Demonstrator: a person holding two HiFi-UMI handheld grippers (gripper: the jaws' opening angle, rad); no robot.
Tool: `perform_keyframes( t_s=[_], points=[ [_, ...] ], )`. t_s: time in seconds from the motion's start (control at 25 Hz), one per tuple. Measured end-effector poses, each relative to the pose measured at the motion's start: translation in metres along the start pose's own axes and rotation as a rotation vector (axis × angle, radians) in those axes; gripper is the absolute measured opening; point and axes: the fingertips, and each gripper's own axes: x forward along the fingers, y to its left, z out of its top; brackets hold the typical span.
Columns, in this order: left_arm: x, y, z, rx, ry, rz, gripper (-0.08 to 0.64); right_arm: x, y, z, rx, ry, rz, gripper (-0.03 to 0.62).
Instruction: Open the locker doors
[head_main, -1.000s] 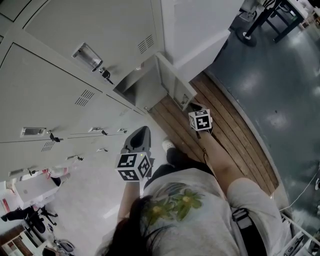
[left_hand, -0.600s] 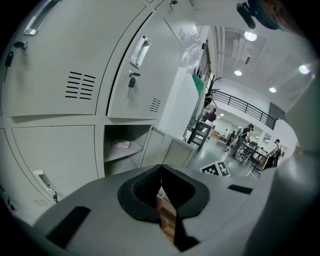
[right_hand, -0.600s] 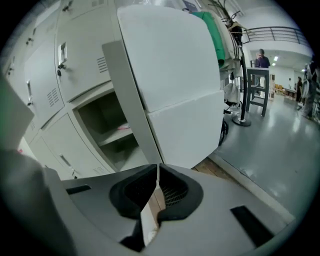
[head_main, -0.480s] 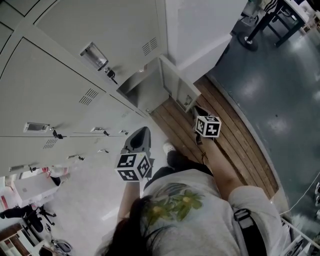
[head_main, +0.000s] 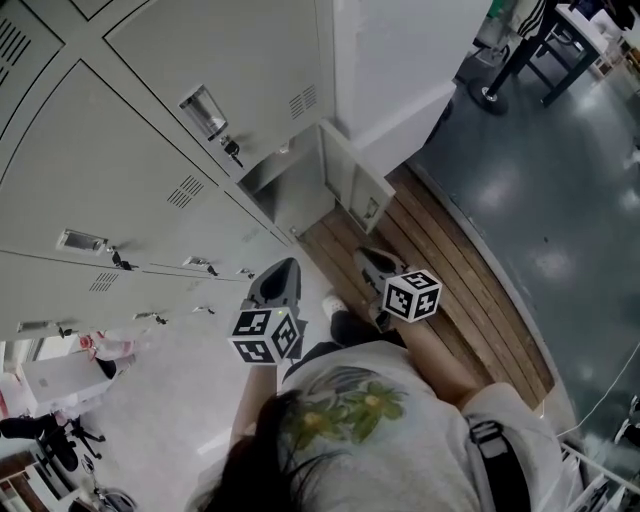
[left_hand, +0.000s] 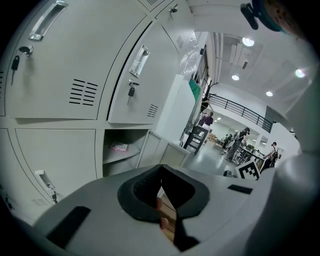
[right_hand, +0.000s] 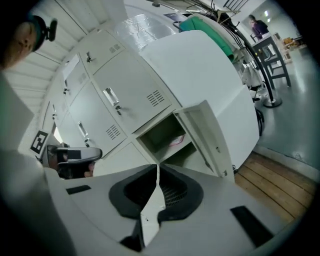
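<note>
Grey steel lockers filled the left of the head view. Only one door, low at the end of the bank by the white wall, stood swung out over the wooden floor; the others were shut. The left tool hung before the lower lockers, jaws closed tip to tip on nothing. The right tool, likewise closed and empty, was near the open door but apart from it.

That open door looked the nearest hazard: a sweep of the right tool toward the handle of the locker above could clip its edge and swing it shut. With both pairs of jaws pressed together, neither tool could take a handle until opened, and a poke would likely skid off the smooth panel. The key beside that handle could be knocked, and if the lock was turned the door would not yield to a pull.
</note>
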Motion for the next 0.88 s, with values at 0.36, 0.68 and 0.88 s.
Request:
perform_keyframes(
  t_s=[0.36,0.68,0.88],
  points=[
    [-0.041,-0.001,0.009,0.042,-0.045,0.015,0.031,-0.003,0.084,0.021,-0.066,-0.046,0.173,0.041],
    [-0.08,0.018,0.021,0.051,-0.078,0.069,0.031,0.008,0.162,0.033,-0.283,-0.054,0.361,0.043],
    [-0.102,0.03,0.032,0.053,-0.112,0.109,0.031,0.019,0.192,0.054,-0.368,-0.075,0.405,0.043]
  ],
)
